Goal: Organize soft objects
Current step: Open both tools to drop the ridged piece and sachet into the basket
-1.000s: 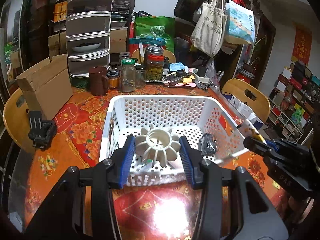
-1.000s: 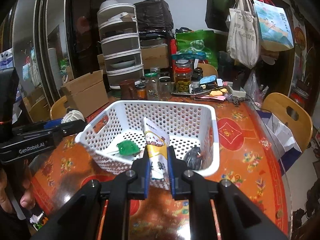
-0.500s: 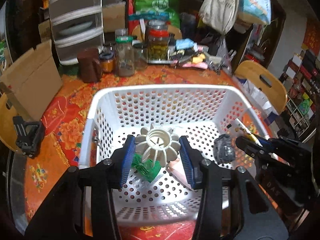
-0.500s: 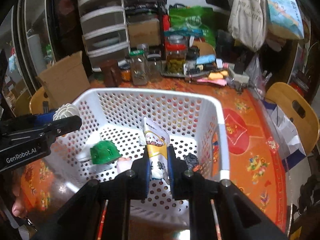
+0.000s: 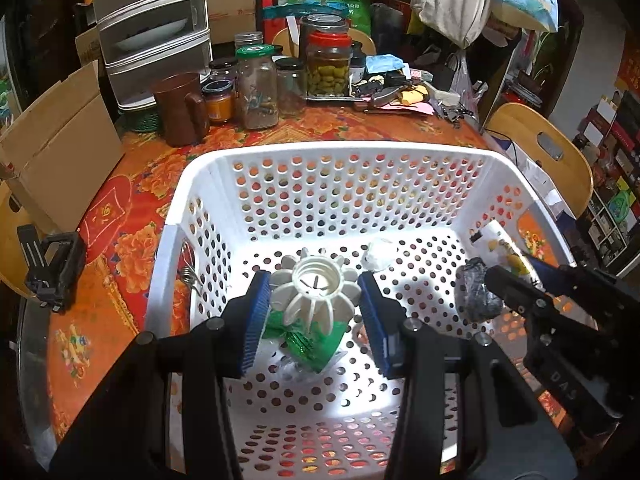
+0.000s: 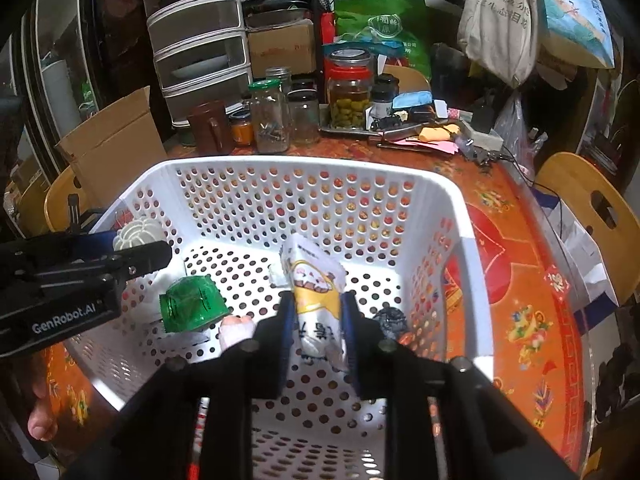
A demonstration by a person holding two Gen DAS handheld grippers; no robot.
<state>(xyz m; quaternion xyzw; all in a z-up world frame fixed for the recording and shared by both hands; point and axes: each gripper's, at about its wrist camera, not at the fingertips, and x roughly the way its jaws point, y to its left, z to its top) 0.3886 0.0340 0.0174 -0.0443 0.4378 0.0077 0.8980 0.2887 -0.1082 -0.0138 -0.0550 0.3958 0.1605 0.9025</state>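
Inside the basket [image 6: 460,208], snack pouch [image 6: 316,292] stands loose between opening fingers [image 6: 286,320].

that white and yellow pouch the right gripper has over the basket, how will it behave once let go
The pouch looks like a thin, floppy packet, so it will probably slump flat rather than stand. The right gripper has just been opening with the pouch between its jaws. It looks light and should land softly in the white basket.

One basket [image 5: 192,184], two tongs [image 5: 314,312] [image 6: 316,320], one white flower piece [image 5: 316,292], one green packet [image 6: 192,308], one pouch [image 6: 316,280], one dark lump [image 5: 476,296], one mug [image 5: 180,108], one box [image 5: 60,140].
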